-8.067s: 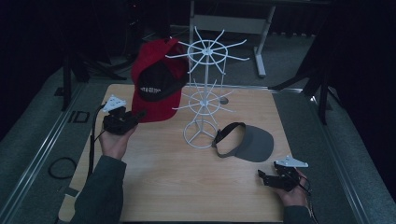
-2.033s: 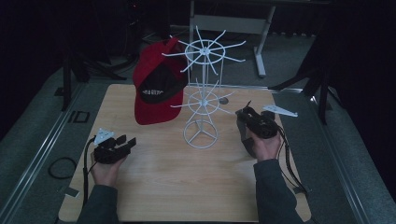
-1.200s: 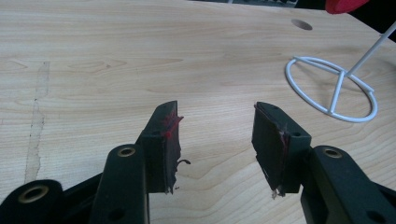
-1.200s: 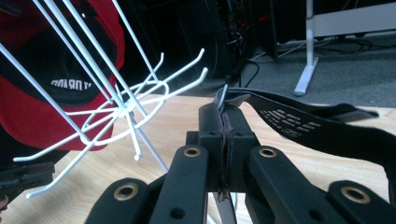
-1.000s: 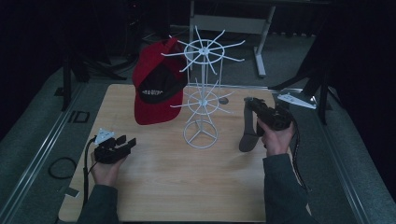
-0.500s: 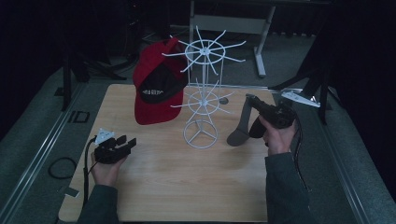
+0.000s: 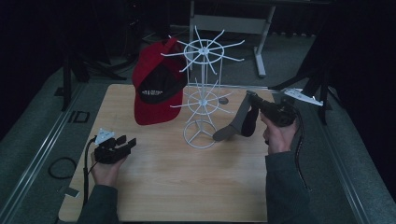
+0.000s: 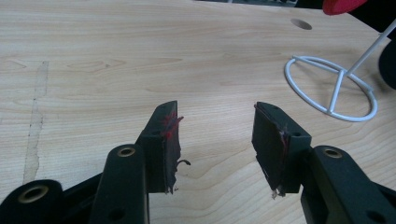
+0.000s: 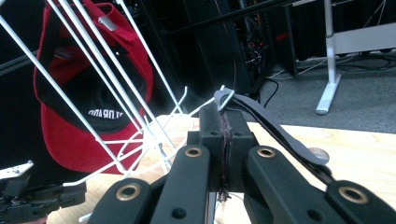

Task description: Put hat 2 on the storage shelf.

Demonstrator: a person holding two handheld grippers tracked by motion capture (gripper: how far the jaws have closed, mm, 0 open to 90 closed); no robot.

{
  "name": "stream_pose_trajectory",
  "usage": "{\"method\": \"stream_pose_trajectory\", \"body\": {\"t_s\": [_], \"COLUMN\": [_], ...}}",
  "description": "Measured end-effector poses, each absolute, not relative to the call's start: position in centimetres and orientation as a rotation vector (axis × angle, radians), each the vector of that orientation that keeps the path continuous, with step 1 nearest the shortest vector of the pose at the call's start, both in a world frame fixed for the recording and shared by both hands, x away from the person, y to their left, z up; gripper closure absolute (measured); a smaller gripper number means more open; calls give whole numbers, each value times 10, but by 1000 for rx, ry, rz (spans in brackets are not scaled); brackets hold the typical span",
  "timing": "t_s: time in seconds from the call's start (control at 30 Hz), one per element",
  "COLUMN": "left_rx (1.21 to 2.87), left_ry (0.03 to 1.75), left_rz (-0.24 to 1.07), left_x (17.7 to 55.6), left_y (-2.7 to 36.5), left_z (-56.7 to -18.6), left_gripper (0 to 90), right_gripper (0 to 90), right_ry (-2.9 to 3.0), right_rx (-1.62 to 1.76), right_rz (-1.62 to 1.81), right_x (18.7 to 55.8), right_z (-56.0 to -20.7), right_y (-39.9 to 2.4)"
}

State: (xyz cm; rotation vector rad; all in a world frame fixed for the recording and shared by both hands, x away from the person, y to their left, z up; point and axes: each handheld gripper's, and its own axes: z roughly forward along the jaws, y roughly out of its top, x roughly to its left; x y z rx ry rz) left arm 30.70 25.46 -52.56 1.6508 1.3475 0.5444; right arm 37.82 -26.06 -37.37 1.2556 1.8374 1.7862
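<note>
A dark grey visor (image 7: 238, 122) hangs off the table beside the white wire rack (image 7: 201, 100), brim pointing down toward the rack's base. My right gripper (image 7: 261, 105) is shut on its thin strap; in the right gripper view the jaws (image 9: 225, 128) pinch the band, and the visor (image 9: 275, 133) curves away to the right, close to a rack hook tip. A red cap (image 7: 156, 91) hangs on the rack's upper left prongs. My left gripper (image 7: 128, 143) rests low at the table's front left, open, with bare wood between its pads (image 8: 215, 135).
The rack's ring base (image 8: 331, 88) stands on the wooden table (image 7: 177, 186). A round hole (image 7: 223, 100) in the tabletop lies behind the rack. A desk leg (image 7: 259, 42) and dark equipment stand beyond the far edge. Grey floor borders both sides.
My right gripper took the visor up from the table and carried it to the rack's right side; in the last second its brim swung toward the rack. The left gripper drew back to the front left.
</note>
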Motion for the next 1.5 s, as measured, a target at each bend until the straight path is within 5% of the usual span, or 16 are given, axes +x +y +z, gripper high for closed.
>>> {"method": "stream_pose_trajectory", "body": {"t_s": [1.5], "left_rx": [1657], "left_ry": [1349], "left_rz": [539], "left_x": [308], "left_y": [253], "left_z": [-527], "left_gripper": [516], "right_gripper": [892], "right_ry": [1834], "right_rx": [1126], "right_rz": [1893], "right_x": [360], "right_z": [-334], "right_y": [-258]}}
